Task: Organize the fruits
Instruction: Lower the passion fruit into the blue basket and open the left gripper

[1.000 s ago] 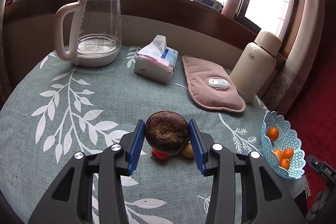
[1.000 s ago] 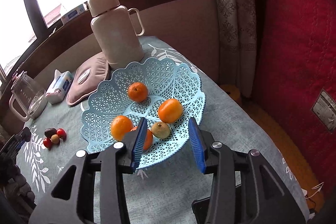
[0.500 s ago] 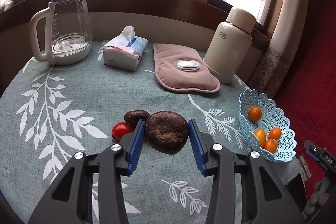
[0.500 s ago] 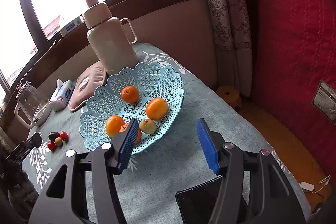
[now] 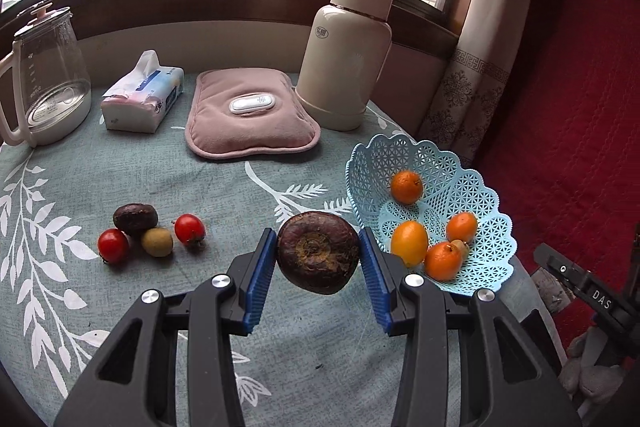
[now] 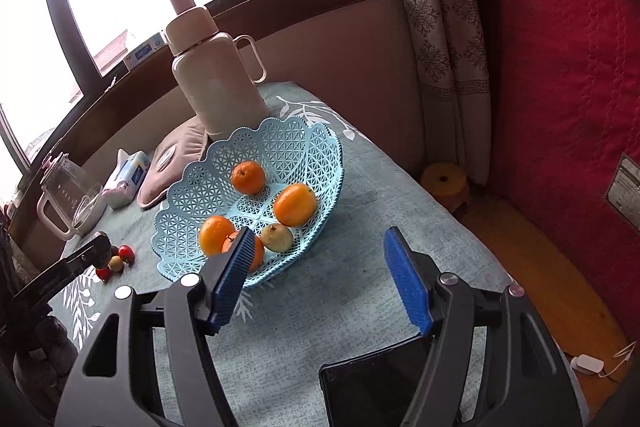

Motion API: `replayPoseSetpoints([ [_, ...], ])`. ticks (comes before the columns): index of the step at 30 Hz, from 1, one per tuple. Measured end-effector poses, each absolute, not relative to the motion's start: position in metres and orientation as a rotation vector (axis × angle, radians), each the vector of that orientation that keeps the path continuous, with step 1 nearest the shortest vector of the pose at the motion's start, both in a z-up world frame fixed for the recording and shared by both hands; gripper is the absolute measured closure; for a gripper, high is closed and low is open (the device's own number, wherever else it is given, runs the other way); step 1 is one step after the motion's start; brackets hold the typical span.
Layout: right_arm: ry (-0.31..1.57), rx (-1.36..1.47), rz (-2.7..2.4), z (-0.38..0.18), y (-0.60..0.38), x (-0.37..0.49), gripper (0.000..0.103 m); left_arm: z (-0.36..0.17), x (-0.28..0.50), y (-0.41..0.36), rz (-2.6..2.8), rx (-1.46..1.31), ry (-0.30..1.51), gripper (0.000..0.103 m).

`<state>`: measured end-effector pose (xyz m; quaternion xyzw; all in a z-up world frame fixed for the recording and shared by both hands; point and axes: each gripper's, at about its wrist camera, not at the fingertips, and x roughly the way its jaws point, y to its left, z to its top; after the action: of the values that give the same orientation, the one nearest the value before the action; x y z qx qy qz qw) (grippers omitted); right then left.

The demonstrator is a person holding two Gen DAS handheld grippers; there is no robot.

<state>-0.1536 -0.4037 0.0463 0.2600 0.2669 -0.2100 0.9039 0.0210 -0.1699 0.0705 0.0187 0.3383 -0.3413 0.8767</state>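
- Right now your left gripper [image 5: 319, 253] has its jaws pinching the dark purple-brown wrinkled round fruit [image 5: 318, 251] by its two sides, held clear above the counter [image 5: 120, 171] and just beside the near rim of the pale blue lattice plastic basket [image 5: 486, 195].
- Judging by its dull, leathery skin, that fruit should be fairly light and firm – not slippery, but probably thin-shelled, so squeeze no harder than you need.
- You hold it across its widest part, which looks like the safest place; a pinch nearer the top or bottom could let it roll out.
- Your right gripper [image 6: 320, 281] hangs over bare cloth in front of the basket, its jaws opening with nothing between them.
- Inside the basket lie four small orange citrus fruits [image 5: 407, 186] and one small tan fruit [image 6: 277, 237], crowded towards the near side – the far half looks freer for a landing.
- Mind the scalloped rim: it stands up between the held fruit and the basket floor, so I judge you must clear it first.
- Left on the counter, well apart from the basket, sit a smaller dark fruit [image 5: 135, 218], two red cherry tomatoes [image 5: 189, 228] and a small olive-green fruit [image 5: 157, 241], touching in a cluster.
- Behind stand a cream thermos flask [image 5: 346, 55], a pink heating pad [image 5: 250, 115], a tissue pack [image 5: 142, 95] and a glass kettle [image 5: 46, 75], none in your path.
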Motion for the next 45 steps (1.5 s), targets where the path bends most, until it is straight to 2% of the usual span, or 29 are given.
replayPoseSetpoints([
  [11,0.545,0.537,-0.403,0.044,-0.402,-0.15,0.033,0.067,0.007,-0.217,-0.789,0.106,0.719,0.06],
  [14,0.538,0.549,-0.403,0.043,-0.404,-0.151,0.028,0.063,0.005,-0.227,-0.804,0.12,0.731,0.06],
  [20,0.534,0.564,-0.402,0.04,-0.406,-0.153,0.027,0.056,0.001,-0.241,-0.814,0.15,0.742,0.06],
  [22,0.534,0.571,-0.401,0.039,-0.407,-0.154,0.027,0.057,0.0,-0.243,-0.821,0.153,0.738,0.055],
  [24,0.533,0.578,-0.401,0.038,-0.408,-0.154,0.027,0.058,-0.001,-0.244,-0.82,0.151,0.726,0.041],
  [25,0.533,0.58,-0.401,0.037,-0.408,-0.155,0.027,0.059,-0.001,-0.243,-0.816,0.151,0.719,0.04],
  [33,0.519,0.601,-0.406,0.039,-0.41,-0.16,0.027,0.057,0.01,-0.233,-0.769,0.134,0.731,0.039],
  [35,0.513,0.606,-0.406,0.039,-0.41,-0.161,0.021,0.057,0.012,-0.23,-0.75,0.14,0.73,0.039],
  [41,0.509,0.609,-0.407,0.041,-0.408,-0.163,0.02,0.055,0.014,-0.225,-0.722,0.148,0.731,0.038],
  [45,0.504,0.605,-0.403,0.044,-0.406,-0.163,0.02,0.056,0.013,-0.221,-0.716,0.147,0.726,0.033],
])
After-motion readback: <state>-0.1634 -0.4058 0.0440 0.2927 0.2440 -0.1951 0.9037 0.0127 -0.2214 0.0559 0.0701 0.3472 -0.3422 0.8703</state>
